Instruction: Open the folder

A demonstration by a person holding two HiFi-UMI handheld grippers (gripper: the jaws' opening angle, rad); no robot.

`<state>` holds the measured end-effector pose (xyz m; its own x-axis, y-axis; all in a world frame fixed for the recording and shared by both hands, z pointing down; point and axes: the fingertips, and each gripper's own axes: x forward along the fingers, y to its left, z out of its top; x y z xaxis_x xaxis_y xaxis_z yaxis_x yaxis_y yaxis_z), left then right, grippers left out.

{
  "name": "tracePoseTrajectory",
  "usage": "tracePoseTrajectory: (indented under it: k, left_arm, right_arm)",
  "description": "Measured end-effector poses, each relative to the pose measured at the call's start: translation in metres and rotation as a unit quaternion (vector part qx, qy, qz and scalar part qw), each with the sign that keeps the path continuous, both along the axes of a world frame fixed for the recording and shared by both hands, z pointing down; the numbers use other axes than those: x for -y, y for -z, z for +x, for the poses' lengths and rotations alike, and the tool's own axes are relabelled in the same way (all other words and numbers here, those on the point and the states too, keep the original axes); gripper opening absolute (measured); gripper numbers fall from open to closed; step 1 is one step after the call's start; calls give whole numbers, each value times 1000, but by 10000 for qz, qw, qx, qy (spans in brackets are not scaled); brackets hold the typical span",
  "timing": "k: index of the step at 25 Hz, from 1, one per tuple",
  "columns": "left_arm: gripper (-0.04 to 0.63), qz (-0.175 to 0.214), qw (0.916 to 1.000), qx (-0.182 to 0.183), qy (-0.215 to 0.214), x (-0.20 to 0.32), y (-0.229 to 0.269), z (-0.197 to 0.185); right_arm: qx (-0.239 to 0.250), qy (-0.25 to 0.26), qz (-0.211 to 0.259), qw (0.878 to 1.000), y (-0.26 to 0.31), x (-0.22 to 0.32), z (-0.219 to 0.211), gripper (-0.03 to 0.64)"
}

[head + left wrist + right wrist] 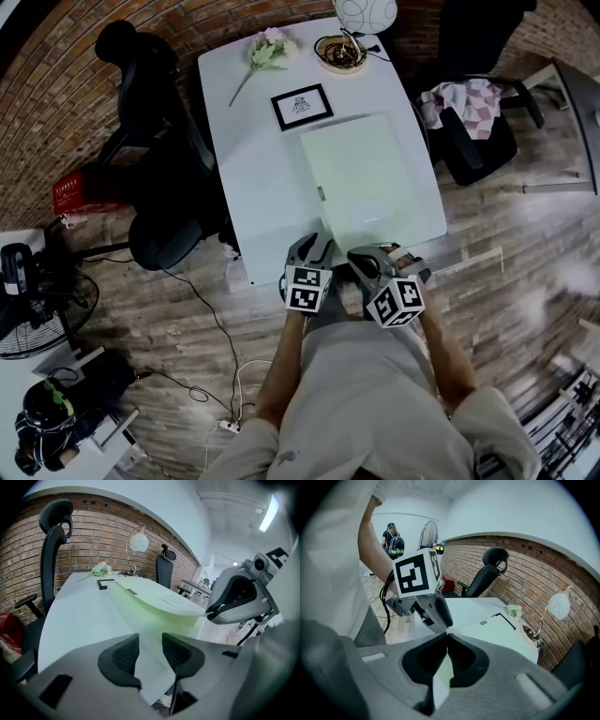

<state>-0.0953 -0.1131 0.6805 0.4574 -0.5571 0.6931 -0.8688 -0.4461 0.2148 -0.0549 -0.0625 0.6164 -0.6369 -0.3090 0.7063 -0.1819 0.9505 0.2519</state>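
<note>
Brick wall [56, 94] behind, wood floor [506, 281], white table [248, 159] with chairs [159, 141] beside it.

Head view: pale green folder [361, 178] lies on the table's near right part. Left gripper [317, 242] and right gripper [377, 255] sit side by side at its near edge.

Left gripper view: jaws stand apart, nothing pinched. The folder's lower sheet [149, 667] shows in the gap under the pads; whether they touch it, cannot tell. Beyond, the cover [159, 604] bows upward, its near corner raised off the lower sheet and held in the right gripper's tip.

Right gripper view: jaws closed on the cover's corner, a pale edge clamped between the pads.

Judgement: opening only just begun. Grip is made and the corner is lifted a little, while the cover's far part looks flat on the folder. Left to do: swing the cover up and over its hinge edge and lay it open.
</note>
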Motion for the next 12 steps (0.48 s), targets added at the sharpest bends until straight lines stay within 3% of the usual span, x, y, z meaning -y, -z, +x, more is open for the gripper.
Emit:
tracePoseTrajectory:
  k: [12]
  left_arm:
    - [155,-29,10000,42,-44,-2,-2,0]
  right_arm:
    - [71,-134,151,9998,10,2,5,11]
